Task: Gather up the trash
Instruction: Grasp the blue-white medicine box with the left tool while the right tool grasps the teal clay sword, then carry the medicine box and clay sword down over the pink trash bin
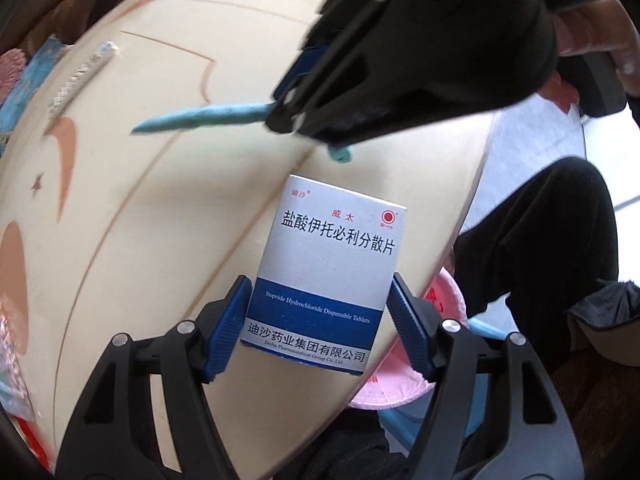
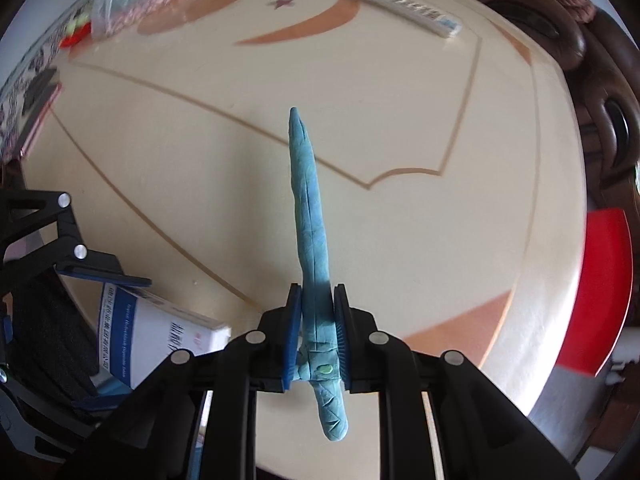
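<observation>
A white and blue medicine box (image 1: 332, 256) stands between the blue pads of my left gripper (image 1: 319, 284), which press on its two sides and hold it just over the cream table (image 1: 160, 220). The right wrist view shows the same box (image 2: 160, 332) at lower left. My right gripper (image 2: 318, 292) is shut on a long, twisted blue roll (image 2: 308, 200) that sticks out forward past its fingertips and a little behind them. In the left wrist view, the right gripper (image 1: 296, 116) hangs above the box with the blue roll (image 1: 200, 118) pointing left.
A white ribbed strip (image 2: 408, 6) and a clear plastic bag (image 2: 132, 4) lie at the round table's far side. A pink round container (image 1: 400, 380) sits below the table edge beside a person's dark trouser leg (image 1: 540, 240). A red stool (image 2: 608, 288) stands on the right.
</observation>
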